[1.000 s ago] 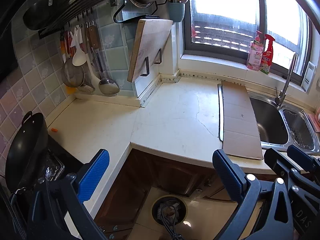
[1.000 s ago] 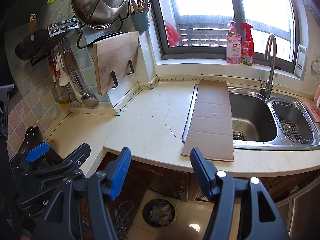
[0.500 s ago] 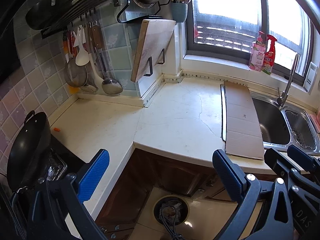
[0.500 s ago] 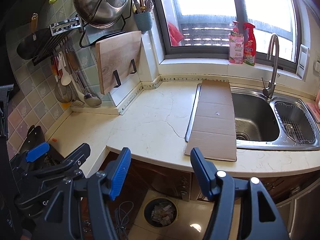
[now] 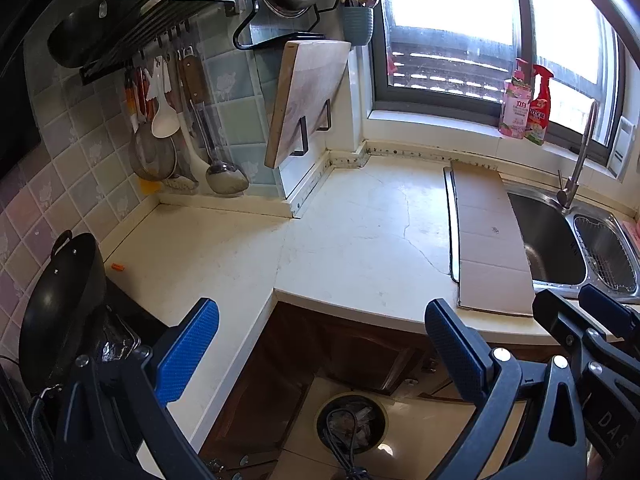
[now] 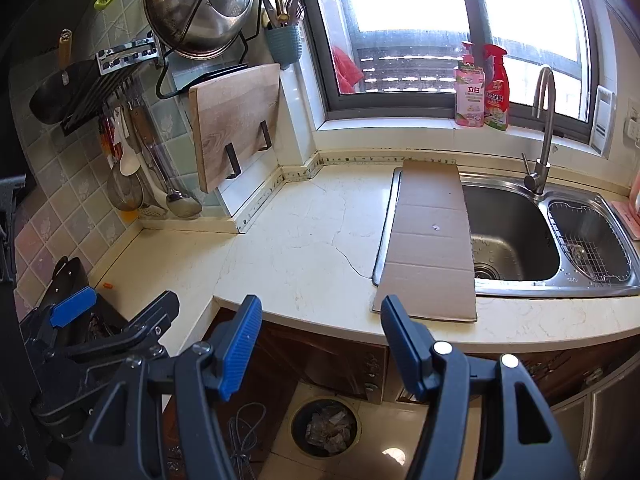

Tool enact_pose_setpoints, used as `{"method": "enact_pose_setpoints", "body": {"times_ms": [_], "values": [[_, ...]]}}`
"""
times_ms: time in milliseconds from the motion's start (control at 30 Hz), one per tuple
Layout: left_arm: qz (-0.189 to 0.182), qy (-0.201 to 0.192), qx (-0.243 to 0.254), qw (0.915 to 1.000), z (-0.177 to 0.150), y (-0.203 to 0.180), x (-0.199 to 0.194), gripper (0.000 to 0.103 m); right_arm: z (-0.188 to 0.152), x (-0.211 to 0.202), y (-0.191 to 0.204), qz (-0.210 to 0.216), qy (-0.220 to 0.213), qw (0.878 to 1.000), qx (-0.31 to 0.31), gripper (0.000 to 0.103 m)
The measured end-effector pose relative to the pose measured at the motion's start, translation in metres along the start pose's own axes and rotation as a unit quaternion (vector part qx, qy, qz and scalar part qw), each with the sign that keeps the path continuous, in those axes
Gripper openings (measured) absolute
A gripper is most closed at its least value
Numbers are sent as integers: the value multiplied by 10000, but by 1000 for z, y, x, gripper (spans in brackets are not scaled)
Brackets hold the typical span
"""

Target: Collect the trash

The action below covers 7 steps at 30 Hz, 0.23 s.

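Observation:
A flat strip of brown cardboard (image 5: 488, 240) (image 6: 432, 240) lies on the pale counter, overlapping the left edge of the steel sink (image 6: 516, 240). A tiny orange scrap (image 5: 117, 267) (image 6: 107, 285) sits on the counter near the black wok (image 5: 60, 304). On the floor below stands a round trash bin (image 5: 351, 420) (image 6: 324, 426) with crumpled waste in it. My left gripper (image 5: 320, 340) hangs open in front of the counter edge with nothing between its blue pads. My right gripper (image 6: 322, 328) is open and empty too, short of the cardboard's near end.
A cutting board (image 6: 236, 128), hanging ladles (image 5: 216, 140) and a pot lid (image 6: 200, 4) line the tiled wall. Two spray bottles (image 6: 480, 88) stand on the window sill beside the tap (image 6: 542, 132). A cable (image 5: 344, 440) trails over the bin.

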<state>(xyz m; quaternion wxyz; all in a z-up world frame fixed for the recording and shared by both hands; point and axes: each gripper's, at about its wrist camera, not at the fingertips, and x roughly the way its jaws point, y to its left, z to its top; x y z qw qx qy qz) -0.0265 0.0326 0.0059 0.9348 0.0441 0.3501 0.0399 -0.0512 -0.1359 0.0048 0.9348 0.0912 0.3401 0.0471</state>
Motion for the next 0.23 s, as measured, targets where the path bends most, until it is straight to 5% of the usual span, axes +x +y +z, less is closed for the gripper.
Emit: {"method": "enact_pose_setpoints", "body": {"times_ms": [233], "values": [[-60,19,68,10000,6,13,12,102,1,8,11,-42,2,10000,67,62]]}}
